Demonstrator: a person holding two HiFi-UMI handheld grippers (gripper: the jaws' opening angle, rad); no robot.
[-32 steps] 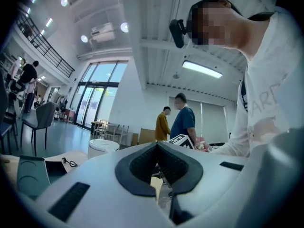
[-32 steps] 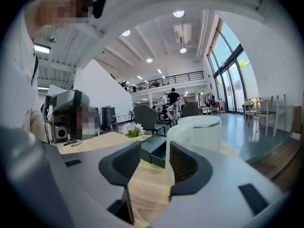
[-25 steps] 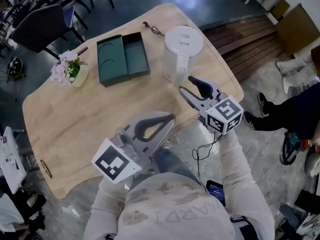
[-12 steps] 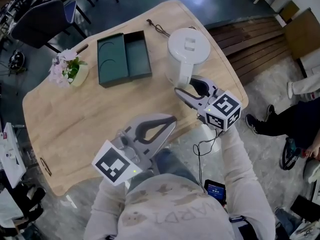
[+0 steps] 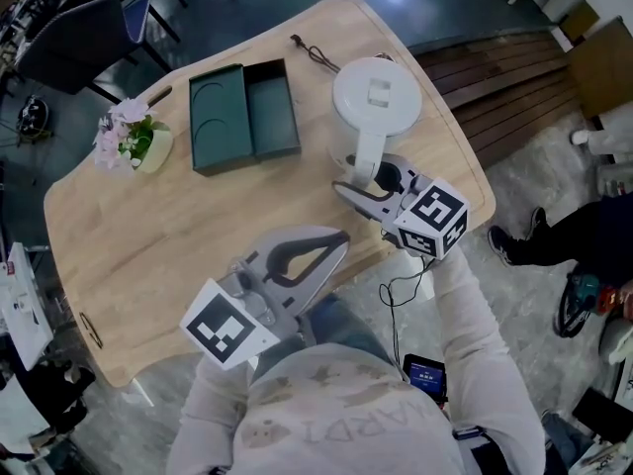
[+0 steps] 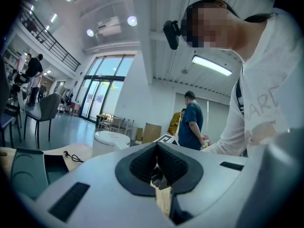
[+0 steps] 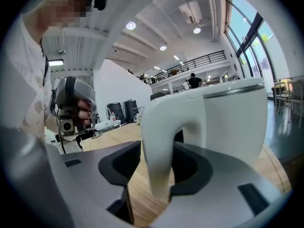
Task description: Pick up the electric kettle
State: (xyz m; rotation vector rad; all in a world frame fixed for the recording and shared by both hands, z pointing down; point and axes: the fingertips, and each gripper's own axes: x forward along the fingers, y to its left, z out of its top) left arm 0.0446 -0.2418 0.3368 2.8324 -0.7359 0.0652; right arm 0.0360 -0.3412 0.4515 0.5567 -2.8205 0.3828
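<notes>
1. Your right gripper is at the right side of the wooden table, level with the kettle's handle.
2. Its claw is spread. In the right gripper view the white handle stands upright between the two dark pads. A strip of tabletop shows between the handle and the left pad, and the right pad lies just beside the handle. You are around the handle, not pinching it.
3. The electric kettle stands upright on the far right part of the table, lid on, with its handle turned toward you. Its body fills the right half of the right gripper view.
4. Your left gripper hangs over the near edge of the table, well apart from the kettle. Its claw is pressed together: in the left gripper view the pads meet at the tip with nothing caught between them.
5. A dark green two-part tray lies just left of the kettle. Farther left is a small pot of pale flowers.
6. A dark cord lies on the far edge of the table, beyond the kettle.
</notes>
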